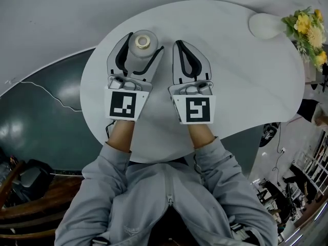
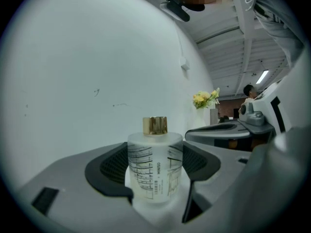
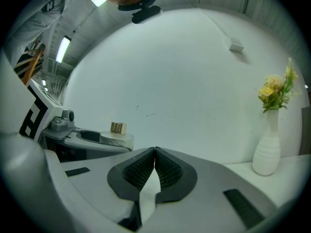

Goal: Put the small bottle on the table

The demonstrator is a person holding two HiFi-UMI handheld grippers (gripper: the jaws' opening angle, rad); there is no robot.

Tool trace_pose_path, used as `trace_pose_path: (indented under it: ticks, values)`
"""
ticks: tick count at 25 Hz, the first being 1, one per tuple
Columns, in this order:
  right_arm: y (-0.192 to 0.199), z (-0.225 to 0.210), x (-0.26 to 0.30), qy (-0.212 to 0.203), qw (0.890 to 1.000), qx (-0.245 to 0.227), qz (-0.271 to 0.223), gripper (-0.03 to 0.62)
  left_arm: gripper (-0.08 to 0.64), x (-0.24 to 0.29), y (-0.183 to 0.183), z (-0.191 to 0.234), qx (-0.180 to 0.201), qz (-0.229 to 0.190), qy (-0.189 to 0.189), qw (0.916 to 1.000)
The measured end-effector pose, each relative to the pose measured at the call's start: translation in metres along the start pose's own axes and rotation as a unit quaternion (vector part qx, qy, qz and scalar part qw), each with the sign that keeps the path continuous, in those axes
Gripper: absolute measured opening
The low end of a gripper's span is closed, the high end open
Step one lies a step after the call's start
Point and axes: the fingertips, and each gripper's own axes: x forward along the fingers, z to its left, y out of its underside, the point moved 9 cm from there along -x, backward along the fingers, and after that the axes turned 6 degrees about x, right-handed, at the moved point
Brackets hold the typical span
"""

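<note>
A small frosted bottle (image 1: 142,39) with a gold cap stands upright between the jaws of my left gripper (image 1: 143,46), over the far left part of the white round table (image 1: 246,86). In the left gripper view the bottle (image 2: 154,171) fills the gap, with a black pad pressing on each side. Whether its base touches the tabletop I cannot tell. My right gripper (image 1: 180,44) hovers just to the right, its jaws shut tip to tip with nothing in them (image 3: 154,150). From the right gripper view the bottle (image 3: 116,132) shows at the left.
A white vase (image 1: 266,25) with yellow flowers (image 1: 307,27) stands at the table's far right edge, also seen as a vase (image 3: 268,149) in the right gripper view. A thin cable (image 1: 46,91) lies on the dark floor left of the table.
</note>
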Motion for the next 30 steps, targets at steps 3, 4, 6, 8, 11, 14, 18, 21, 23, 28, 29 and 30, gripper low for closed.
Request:
trace_pose_path:
  ticks: [3, 4, 6, 8, 11, 14, 18, 21, 23, 28, 29, 30]
  values:
    - [0.008, -0.002, 0.003, 0.001, 1.0, -0.002, 0.007, 0.028, 0.331, 0.005, 0.01, 0.0, 0.0, 0.011, 0.005, 0.9999]
    - [0.011, -0.003, 0.005, 0.001, 1.0, -0.001, 0.01, 0.028, 0.33, 0.006, 0.013, 0.0, 0.001, 0.017, 0.007, 0.9998]
    - [0.015, -0.004, 0.007, 0.002, 1.0, 0.0, 0.015, 0.028, 0.331, 0.008, 0.017, 0.0, 0.007, 0.034, 0.013, 0.9993]
    - [0.019, -0.006, 0.009, 0.002, 1.0, 0.002, 0.02, 0.028, 0.33, 0.012, 0.022, -0.001, 0.01, 0.044, 0.016, 0.9989]
    - [0.025, -0.008, 0.012, 0.003, 1.0, 0.006, 0.028, 0.028, 0.331, 0.016, 0.029, -0.002, 0.009, 0.05, 0.017, 0.9986]
    - [0.026, -0.006, 0.014, 0.001, 0.999, 0.008, 0.032, 0.028, 0.331, 0.017, 0.033, 0.0, 0.009, 0.071, 0.02, 0.9973]
    - [0.027, -0.006, 0.013, -0.002, 0.999, 0.005, 0.038, 0.028, 0.331, 0.018, 0.035, 0.0, 0.011, 0.092, 0.019, 0.9955]
    - [0.028, -0.008, 0.012, 0.0, 0.999, -0.005, 0.042, 0.028, 0.33, 0.02, 0.038, 0.001, 0.008, 0.111, 0.018, 0.9936]
    - [0.028, -0.011, 0.012, 0.001, 0.999, -0.005, 0.042, 0.028, 0.33, 0.022, 0.038, 0.001, 0.011, 0.116, 0.015, 0.9931]
    - [0.028, -0.012, 0.009, 0.002, 0.999, -0.002, 0.046, 0.028, 0.331, 0.02, 0.038, 0.0, 0.015, 0.123, 0.01, 0.9923]
    - [0.028, -0.011, 0.009, 0.002, 0.999, -0.002, 0.047, 0.028, 0.331, 0.019, 0.038, -0.001, 0.017, 0.127, 0.008, 0.9917]
    - [0.028, -0.011, 0.008, 0.002, 0.999, -0.001, 0.048, 0.028, 0.331, 0.019, 0.038, -0.002, 0.019, 0.133, 0.006, 0.991]
